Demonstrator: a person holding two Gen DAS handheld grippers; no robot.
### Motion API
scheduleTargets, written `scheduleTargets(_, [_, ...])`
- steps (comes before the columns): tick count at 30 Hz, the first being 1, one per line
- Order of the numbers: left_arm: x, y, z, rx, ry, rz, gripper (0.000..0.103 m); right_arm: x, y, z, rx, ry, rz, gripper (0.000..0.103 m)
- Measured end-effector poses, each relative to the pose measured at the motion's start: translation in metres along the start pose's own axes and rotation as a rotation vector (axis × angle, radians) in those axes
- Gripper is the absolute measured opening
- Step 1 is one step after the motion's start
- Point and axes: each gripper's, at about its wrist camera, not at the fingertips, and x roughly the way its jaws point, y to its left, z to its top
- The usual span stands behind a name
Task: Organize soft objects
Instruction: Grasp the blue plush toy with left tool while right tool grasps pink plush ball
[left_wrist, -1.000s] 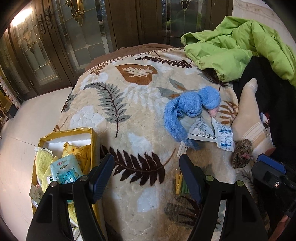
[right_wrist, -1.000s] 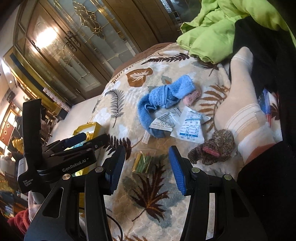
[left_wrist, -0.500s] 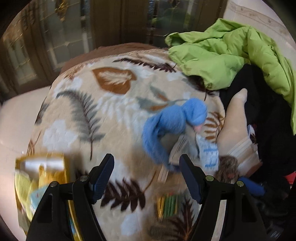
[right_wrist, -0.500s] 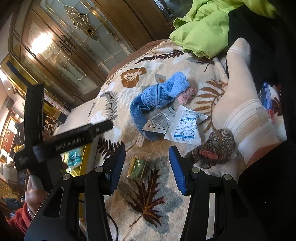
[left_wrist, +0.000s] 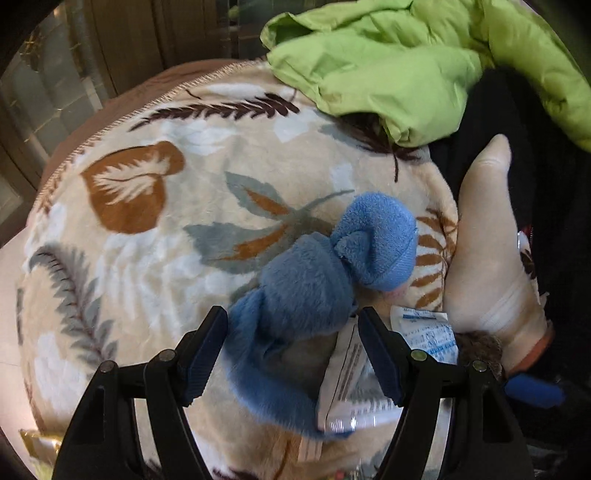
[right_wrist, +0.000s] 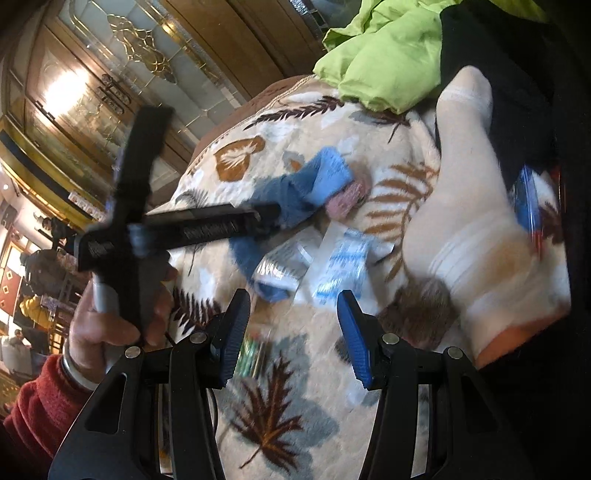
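— While the left gripper (left_wrist: 291, 350) hangs over the blanket (left_wrist: 155, 266), how do its jaws stand?

— Wide apart. The blue sock (left_wrist: 314, 291) lies between the two blue pads, but neither pad presses on it, so nothing is held.

— Where exactly is that sock?

— On the leaf-patterned blanket, twisted into a loose knot. Its rounded cuff end points toward the white sock (left_wrist: 487, 258) on a person's foot at the right. Its fuzzy tail runs down under the left gripper and partly over a white packet (left_wrist: 347, 376).

— Anything else beside it?

— A second packet with blue print (left_wrist: 424, 332) lies just beside the foot, and a brown knitted bundle (left_wrist: 480, 343) sits against the heel. A green jacket (left_wrist: 406, 66) is heaped at the far edge of the blanket.

— And the right gripper (right_wrist: 291, 332)?

— Its jaws stand partly open above the blanket with nothing between them. Beyond its pads lie the two packets, and a small green packet (right_wrist: 251, 356) sits just behind its left pad, blurred.

— Can the left gripper be seen from there?

— Yes, its black body reaches in from the left, gripped by a hand (right_wrist: 110, 325) in a red sleeve (right_wrist: 37, 410), with its tip over the blue sock. A pink thing (right_wrist: 349, 201) lies touching the sock's cuff; too blurred to name.
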Motion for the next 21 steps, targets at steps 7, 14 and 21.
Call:
scheduleTargets(7, [0.018, 0.004, 0.009, -0.077, -0.020, 0.012, 0.067, 0.019, -0.004, 0.040, -0.040, -0.004, -0.080, 0.049])
scheduleTargets(14, [0.003, 0.019, 0.005, -0.182, -0.060, 0.037, 0.052, 0.067, -0.015, 0.067, -0.087, 0.055, -0.180, 0.049])
scheduleTargets(21, [-0.002, 0.048, -0.007, -0.286, -0.067, 0.041, 0.052, 0.109, -0.015, 0.089, -0.100, 0.061, -0.228, 0.049])
